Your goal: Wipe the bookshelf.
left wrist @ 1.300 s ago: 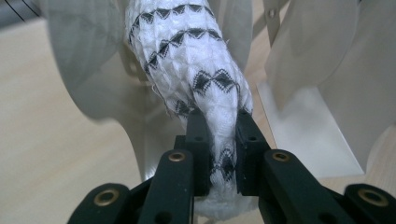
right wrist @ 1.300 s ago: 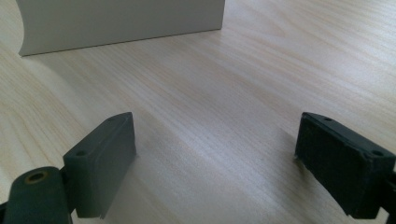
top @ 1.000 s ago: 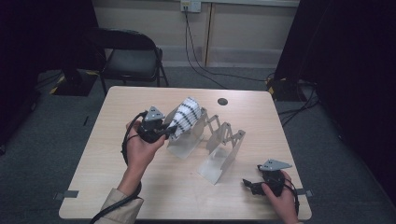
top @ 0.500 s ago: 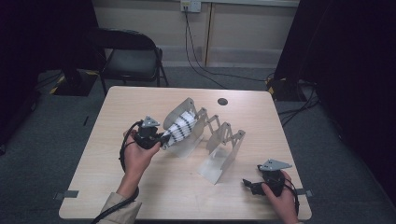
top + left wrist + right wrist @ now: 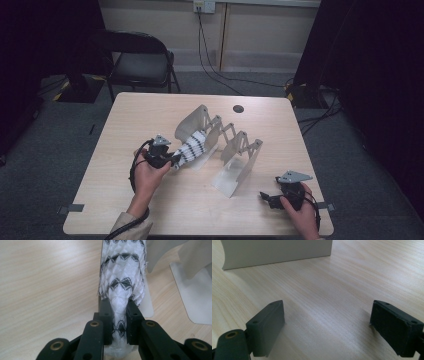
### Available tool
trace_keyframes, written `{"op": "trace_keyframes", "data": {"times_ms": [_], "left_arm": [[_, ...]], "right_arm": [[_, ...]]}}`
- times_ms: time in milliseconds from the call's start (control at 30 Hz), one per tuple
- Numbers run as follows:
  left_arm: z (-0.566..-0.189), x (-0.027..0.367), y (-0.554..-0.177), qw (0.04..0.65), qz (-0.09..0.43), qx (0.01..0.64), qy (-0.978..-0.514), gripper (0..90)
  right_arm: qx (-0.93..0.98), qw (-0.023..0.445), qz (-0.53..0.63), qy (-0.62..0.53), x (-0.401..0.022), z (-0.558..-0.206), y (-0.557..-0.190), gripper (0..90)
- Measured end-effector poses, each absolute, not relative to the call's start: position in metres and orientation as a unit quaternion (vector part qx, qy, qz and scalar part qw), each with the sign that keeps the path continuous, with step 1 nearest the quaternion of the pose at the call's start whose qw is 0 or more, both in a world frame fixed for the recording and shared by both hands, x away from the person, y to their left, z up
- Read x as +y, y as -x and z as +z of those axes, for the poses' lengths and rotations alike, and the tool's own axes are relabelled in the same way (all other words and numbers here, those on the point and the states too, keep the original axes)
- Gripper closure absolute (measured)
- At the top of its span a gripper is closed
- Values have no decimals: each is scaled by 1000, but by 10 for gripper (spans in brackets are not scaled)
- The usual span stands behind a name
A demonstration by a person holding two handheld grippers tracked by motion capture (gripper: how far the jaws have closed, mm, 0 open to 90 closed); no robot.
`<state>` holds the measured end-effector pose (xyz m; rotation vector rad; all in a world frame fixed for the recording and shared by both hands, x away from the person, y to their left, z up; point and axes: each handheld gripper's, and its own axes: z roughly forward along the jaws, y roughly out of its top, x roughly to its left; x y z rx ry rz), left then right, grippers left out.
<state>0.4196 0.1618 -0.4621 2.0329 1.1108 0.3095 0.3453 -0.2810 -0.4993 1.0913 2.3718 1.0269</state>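
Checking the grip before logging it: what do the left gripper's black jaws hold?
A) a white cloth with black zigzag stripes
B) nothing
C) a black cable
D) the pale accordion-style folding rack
A: in the left gripper view, the left gripper pinches the white black-striped cloth.

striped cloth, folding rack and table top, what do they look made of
Striped cloth: soft woven or knitted textile, going by its waffle-like texture and frayed edge threads. Folding rack: smooth matte grey-white panels, probably plastic or painted metal; the look leaves it open. Table: pale wood-grain surface, likely laminate, slightly glossy.
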Motion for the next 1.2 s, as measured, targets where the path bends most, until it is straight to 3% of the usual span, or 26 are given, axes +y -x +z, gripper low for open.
{"op": "trace_keyframes", "data": {"times_ms": [367,600,1200], "left_arm": [[-482,164,-414,382,112,447,-801,790],[-473,161,-411,385,107,437,-806,791],[-370,149,-416,440,171,373,-799,792]], "right_arm": [[834,167,361,-383,-281,-499,-345,115],[834,167,361,-383,-281,-499,-345,115],[834,167,361,-383,-281,-499,-345,115]]}}
